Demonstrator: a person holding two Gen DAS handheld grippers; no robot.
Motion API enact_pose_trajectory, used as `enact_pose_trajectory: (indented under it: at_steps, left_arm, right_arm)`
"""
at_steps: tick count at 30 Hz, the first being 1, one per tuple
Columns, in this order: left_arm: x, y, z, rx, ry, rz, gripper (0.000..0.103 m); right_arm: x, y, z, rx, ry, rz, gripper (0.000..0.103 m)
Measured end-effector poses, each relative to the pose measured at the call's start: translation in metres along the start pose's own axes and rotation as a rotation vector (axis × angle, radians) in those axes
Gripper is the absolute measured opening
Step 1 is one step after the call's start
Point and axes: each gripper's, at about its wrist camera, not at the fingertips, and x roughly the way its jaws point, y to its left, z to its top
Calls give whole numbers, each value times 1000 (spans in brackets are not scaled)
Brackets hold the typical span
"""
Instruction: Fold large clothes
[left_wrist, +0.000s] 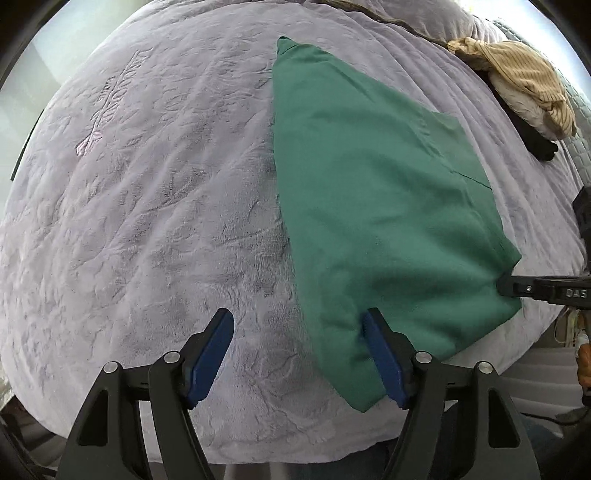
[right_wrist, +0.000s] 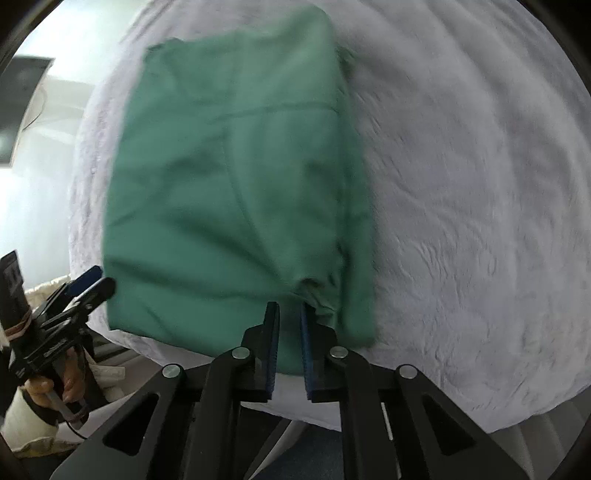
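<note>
Green garment (left_wrist: 373, 192) lies folded on bed's lilac blanket (left_wrist: 147, 221), near front edge. Next fold: lift both near corners level, carry away evenly, smooth creases (fleece underneath grabs fabric). My left gripper (left_wrist: 299, 350): jaws spread wide, right pad at hem, nothing pinched. My right gripper (right_wrist: 289, 325): jaws nearly together at bunched hem; blurred, probably not gripping cloth.

one folded green garment (left_wrist: 373, 206) lies on one pale lilac plush blanket (left_wrist: 155, 229), one small heap of tan striped, cream and black clothes (left_wrist: 524, 99) sits at the far edge, and two grippers show, the left gripper (left_wrist: 299, 321) and the right gripper (right_wrist: 290, 308).
</note>
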Motion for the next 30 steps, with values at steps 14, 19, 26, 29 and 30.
enact_pose_trajectory:
  at_steps: [14, 19, 26, 29, 30]
  left_arm:
    - [-3, -8, 3, -50, 25, 49, 74]
    - [-7, -13, 5, -32, 25, 78, 74]
    - [-5, -11, 7, -28, 39, 76, 74]
    - [-7, -12, 9, -16, 40, 83, 74]
    - [-8, -12, 9, -13, 40, 86, 74]
  right_arm:
    - [10, 11, 5, -108, 54, -120, 10]
    - [4, 24, -3, -97, 54, -129, 13]
    - [4, 24, -4, -67, 50, -130, 13]
    - [-4, 25, -3, -52, 28, -122, 13]
    - [-9, 23, -2, -49, 19, -115, 13]
